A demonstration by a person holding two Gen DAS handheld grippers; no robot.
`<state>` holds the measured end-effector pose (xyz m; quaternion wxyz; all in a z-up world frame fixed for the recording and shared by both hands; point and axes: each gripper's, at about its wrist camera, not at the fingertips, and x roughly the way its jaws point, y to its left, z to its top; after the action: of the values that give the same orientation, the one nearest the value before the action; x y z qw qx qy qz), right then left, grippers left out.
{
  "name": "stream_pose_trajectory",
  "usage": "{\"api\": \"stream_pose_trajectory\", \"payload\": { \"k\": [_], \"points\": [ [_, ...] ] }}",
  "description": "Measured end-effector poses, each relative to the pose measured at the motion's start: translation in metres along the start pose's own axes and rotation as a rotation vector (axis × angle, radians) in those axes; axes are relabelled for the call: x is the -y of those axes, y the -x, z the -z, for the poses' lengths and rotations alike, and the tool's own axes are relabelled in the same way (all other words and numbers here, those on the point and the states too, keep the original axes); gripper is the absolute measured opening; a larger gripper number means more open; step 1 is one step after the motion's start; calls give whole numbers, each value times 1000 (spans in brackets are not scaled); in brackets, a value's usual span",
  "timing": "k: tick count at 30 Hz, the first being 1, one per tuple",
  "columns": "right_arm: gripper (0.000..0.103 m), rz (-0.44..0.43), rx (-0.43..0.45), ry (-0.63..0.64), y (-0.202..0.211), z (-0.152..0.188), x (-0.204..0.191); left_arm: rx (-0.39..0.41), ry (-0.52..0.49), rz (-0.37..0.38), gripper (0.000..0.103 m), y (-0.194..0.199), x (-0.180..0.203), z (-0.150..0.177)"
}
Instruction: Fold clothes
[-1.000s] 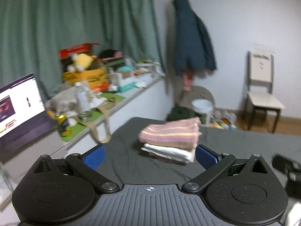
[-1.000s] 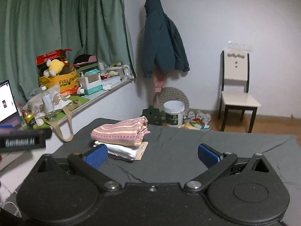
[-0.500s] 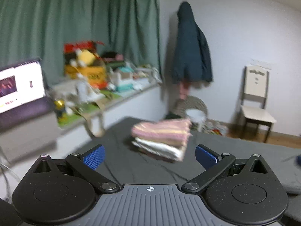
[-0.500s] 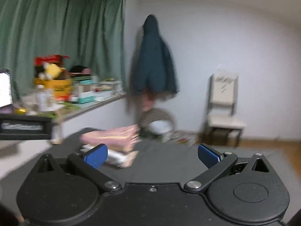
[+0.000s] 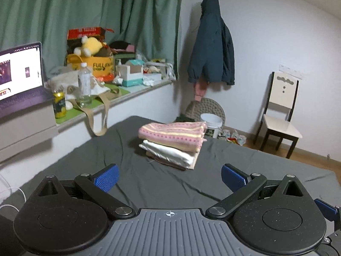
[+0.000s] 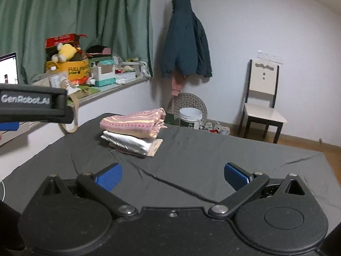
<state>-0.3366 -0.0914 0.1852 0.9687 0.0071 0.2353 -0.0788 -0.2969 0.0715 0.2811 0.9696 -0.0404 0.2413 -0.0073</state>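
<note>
A dark grey sheet covers the bed that fills the near half of both views, in a room with green curtains and a white wall beyond.

Both tools hang above that sheet with nothing in them. The left gripper has its blue pads spread wide, and the right gripper is spread just as wide; neither touches cloth. In the right wrist view the left tool's black body crosses the far left edge, so the two stand close side by side.

The folded clothes sit in a stack on the far middle of the bed: a pink striped piece on top, a white piece under it, and a beige or brownish layer at the bottom.

No unfolded garment shows, so the folding looks largely done, or the next piece lies out of view. The stack's layers are offset, the top one overhanging to the right; a careless nudge could slide it off or open the folds. Wrinkles in the sheet could drag if a pad catches them.

The near bed under the tools is hidden. The cluttered ledge on the left is hard to read in detail. How many pieces the stack holds cannot be told.
</note>
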Motion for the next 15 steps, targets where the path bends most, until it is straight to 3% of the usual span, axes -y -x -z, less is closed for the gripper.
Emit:
{"api": "stream_pose_trajectory", "payload": {
  "k": [7, 15],
  "points": [
    [103, -10, -14, -56, -3, -1, 8, 9, -40, -18, 102, -1, 8, 5],
    [103, -2, -30, -33, -7, 1, 4, -10, -47, -19, 102, -4, 12, 6]
  ]
}}
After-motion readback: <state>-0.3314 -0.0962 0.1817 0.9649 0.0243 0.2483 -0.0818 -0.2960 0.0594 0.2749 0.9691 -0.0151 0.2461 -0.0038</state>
